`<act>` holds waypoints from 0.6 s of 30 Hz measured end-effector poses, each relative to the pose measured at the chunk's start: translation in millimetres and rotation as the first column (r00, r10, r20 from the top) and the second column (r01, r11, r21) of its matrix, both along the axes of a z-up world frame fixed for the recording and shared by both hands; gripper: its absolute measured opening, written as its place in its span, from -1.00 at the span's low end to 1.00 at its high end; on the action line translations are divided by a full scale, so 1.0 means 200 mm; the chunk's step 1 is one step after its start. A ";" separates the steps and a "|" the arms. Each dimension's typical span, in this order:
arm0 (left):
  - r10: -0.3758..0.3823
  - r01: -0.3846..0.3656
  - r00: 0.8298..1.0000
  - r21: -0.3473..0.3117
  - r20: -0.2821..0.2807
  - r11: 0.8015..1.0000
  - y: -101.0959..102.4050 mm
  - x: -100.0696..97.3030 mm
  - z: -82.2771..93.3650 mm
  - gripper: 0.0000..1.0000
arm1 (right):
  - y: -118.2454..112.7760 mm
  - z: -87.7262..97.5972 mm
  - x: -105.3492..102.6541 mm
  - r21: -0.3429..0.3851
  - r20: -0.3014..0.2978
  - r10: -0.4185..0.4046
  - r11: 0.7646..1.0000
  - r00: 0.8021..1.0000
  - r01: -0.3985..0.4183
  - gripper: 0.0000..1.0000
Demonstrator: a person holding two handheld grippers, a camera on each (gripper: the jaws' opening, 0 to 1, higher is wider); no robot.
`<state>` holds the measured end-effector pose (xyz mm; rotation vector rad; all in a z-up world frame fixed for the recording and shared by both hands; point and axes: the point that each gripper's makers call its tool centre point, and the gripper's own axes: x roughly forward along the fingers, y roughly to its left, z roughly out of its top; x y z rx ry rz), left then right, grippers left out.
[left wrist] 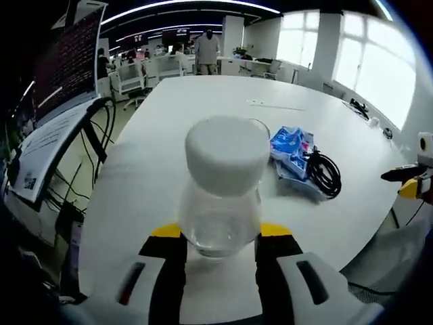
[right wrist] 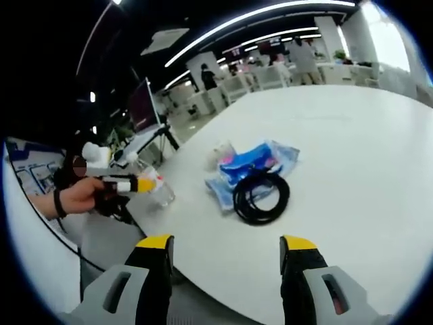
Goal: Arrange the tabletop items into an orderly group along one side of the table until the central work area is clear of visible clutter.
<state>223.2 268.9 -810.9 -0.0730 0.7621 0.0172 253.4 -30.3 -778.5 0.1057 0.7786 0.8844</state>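
Right now my left tool (left wrist: 220,240) pinches the clear jar (left wrist: 222,196) low on its body, at the worktop (left wrist: 203,108) edge; it looks like glass, so slick and breakable. My right tool (right wrist: 225,254) hangs spread above the stiff cable coil (right wrist: 260,196) and soft blue packets (right wrist: 254,162).

Grippers (right wrist: 225,264): 2 black jaws, yellow tips, grey housings.

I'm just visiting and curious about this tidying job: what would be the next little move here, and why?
Probably carry the clear jar toward the blue packet and set it down beside it. The left tongs are closed on the jar near the white table's edge, while the packet and the coiled black cable already lie together. The right tongs are open and hold nothing.
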 end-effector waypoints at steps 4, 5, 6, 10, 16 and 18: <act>-0.003 0.003 1.000 -0.001 -0.005 1.000 0.00 0.00 -0.01 -0.25 | -0.02 -0.01 -0.01 -0.002 -0.005 -0.013 1.000 1.000 0.013 0.29; -0.004 0.004 1.000 -0.001 -0.005 1.000 0.00 0.00 -0.01 -0.25 | -0.02 -0.01 -0.02 -0.003 -0.004 -0.016 1.000 1.000 0.016 0.29; -0.007 0.007 1.000 0.001 -0.004 1.000 -0.01 0.00 -0.01 -0.26 | -0.03 -0.01 -0.02 -0.003 -0.005 -0.021 1.000 1.000 0.021 0.29; -0.010 0.010 1.000 0.003 -0.006 1.000 -0.01 0.01 -0.02 -0.26 | -0.04 -0.01 -0.02 -0.005 -0.008 -0.034 0.999 0.999 0.034 0.29; -0.009 0.009 1.000 -0.004 -0.002 1.000 0.00 0.03 -0.02 -0.26 | -0.07 -0.02 -0.01 -0.005 -0.010 -0.050 0.999 0.999 0.050 0.29; -0.009 0.009 1.000 -0.005 -0.001 1.000 0.01 0.05 -0.03 -0.26 | -0.07 -0.02 0.00 -0.004 -0.010 -0.051 0.999 0.999 0.051 0.29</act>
